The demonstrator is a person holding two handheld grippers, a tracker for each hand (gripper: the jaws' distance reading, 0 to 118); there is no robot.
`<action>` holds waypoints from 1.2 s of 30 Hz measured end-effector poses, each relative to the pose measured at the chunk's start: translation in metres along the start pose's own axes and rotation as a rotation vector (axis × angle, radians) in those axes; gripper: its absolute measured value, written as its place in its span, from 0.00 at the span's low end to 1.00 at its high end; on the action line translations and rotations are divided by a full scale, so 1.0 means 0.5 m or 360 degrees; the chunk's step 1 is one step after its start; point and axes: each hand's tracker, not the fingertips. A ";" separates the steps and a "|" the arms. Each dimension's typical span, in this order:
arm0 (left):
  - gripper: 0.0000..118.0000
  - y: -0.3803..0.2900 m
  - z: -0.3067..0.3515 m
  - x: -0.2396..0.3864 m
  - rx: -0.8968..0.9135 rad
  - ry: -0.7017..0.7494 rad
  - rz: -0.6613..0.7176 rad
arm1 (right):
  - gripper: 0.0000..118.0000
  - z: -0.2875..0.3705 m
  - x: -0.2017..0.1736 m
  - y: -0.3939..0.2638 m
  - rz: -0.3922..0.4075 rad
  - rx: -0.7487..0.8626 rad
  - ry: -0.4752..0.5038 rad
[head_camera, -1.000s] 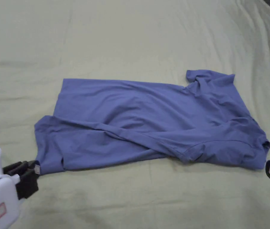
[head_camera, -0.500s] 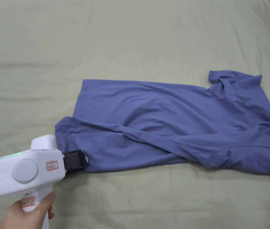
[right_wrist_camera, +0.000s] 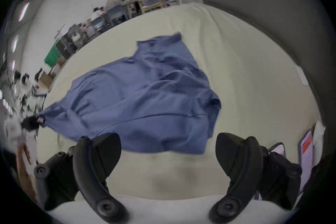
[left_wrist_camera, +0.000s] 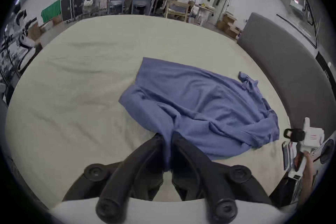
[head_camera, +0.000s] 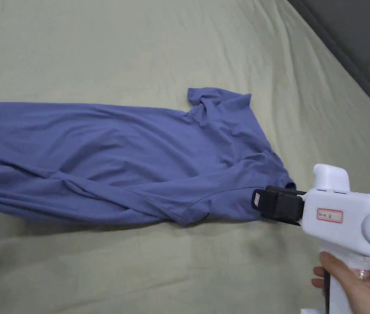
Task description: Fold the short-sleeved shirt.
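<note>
Blue-violet and soft-looking, the short-sleeved knit shirt (head_camera: pixel 118 163) lies spread lengthwise across a pale green, wrinkled bed sheet (head_camera: pixel 139 49), its hem end toward nine o'clock in the head view and its shoulders toward three o'clock. It lies loosely, not flat: a long diagonal fold runs across the body, the near long edge is rolled over onto itself, and the far sleeve (head_camera: pixel 216 98) sticks up crumpled at about one o'clock from the shirt's middle. In the left gripper view the left gripper (left_wrist_camera: pixel 168 138) is clenched on a bunched corner of the hem, cloth pinched between both black jaws and pulled up off the sheet. The right gripper (right_wrist_camera: pixel 168 142), a white pistol-shaped tool with black jaws, is released; in its own view the jaws stand wide apart, just short of the shirt's near shoulder edge. In the head view its jaw tips sit at the shirt's four o'clock corner, and a hand (head_camera: pixel 355 282) grips the handle below.
</note>
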 end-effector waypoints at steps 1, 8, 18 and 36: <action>0.03 -0.001 0.000 -0.003 -0.0003 0.0002 0.0014 | 0.94 -0.024 0.012 0.006 -0.0049 -0.0039 -0.0012; 0.03 -0.004 -0.031 -0.034 -0.0035 -0.0075 0.0187 | 0.40 -0.078 -0.034 0.005 0.0417 -0.0012 -0.0100; 0.03 0.025 0.062 -0.060 0.0048 -0.0149 0.0159 | 0.15 0.057 -0.039 0.066 0.0259 0.0025 0.0212; 0.18 -0.261 0.075 -0.089 -0.0370 0.0009 0.0385 | 0.36 0.112 0.007 -0.121 0.0352 -0.0306 -0.0010</action>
